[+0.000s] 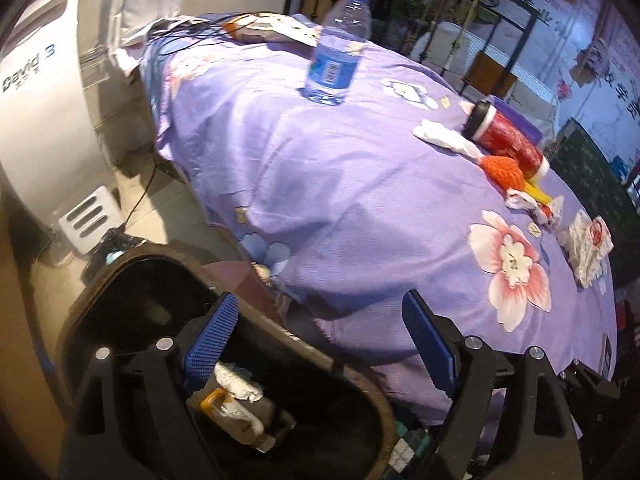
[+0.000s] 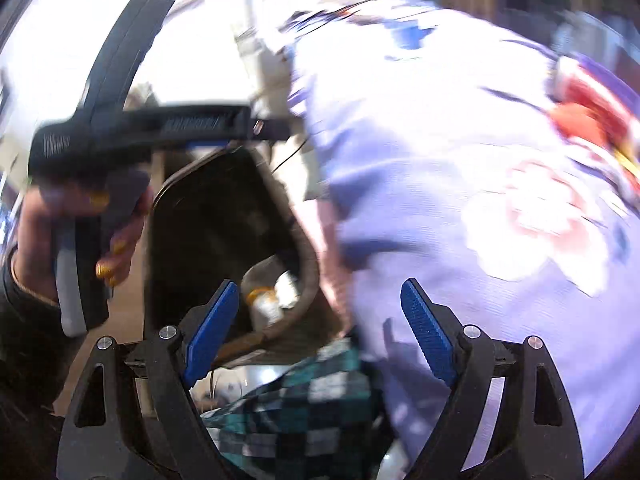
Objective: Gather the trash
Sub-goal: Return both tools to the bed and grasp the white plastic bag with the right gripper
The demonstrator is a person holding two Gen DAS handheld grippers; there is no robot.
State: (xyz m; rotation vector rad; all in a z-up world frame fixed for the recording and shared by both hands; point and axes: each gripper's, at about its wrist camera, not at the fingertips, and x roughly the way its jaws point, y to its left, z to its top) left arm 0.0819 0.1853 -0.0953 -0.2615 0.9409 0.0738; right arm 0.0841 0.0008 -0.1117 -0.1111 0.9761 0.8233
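A dark trash bin (image 1: pixel 100 288) stands on the floor beside the table, with a crumpled tissue (image 1: pixel 236 384) and a small bottle (image 1: pixel 236 420) inside. My left gripper (image 1: pixel 320 340) is open and empty, over the bin's near rim. On the purple floral tablecloth (image 1: pixel 340 200) lie crumpled white tissues (image 1: pixel 444 136), a wrapper (image 1: pixel 536 204), crumpled paper (image 1: pixel 590 246), a red bottle (image 1: pixel 508 136) on its side and an upright water bottle (image 1: pixel 338 52). My right gripper (image 2: pixel 316 320) is open and empty above the bin (image 2: pixel 304 264); this view is blurred. The other gripper (image 2: pixel 160 124) shows there, held by a hand.
A white appliance (image 1: pixel 36 112) stands left of the bin. Cables (image 1: pixel 192 30) and a snack bag (image 1: pixel 256 30) lie at the table's far end. An orange knitted item (image 1: pixel 504 168) lies by the red bottle. A checkered cloth (image 2: pixel 304 400) is below the right gripper.
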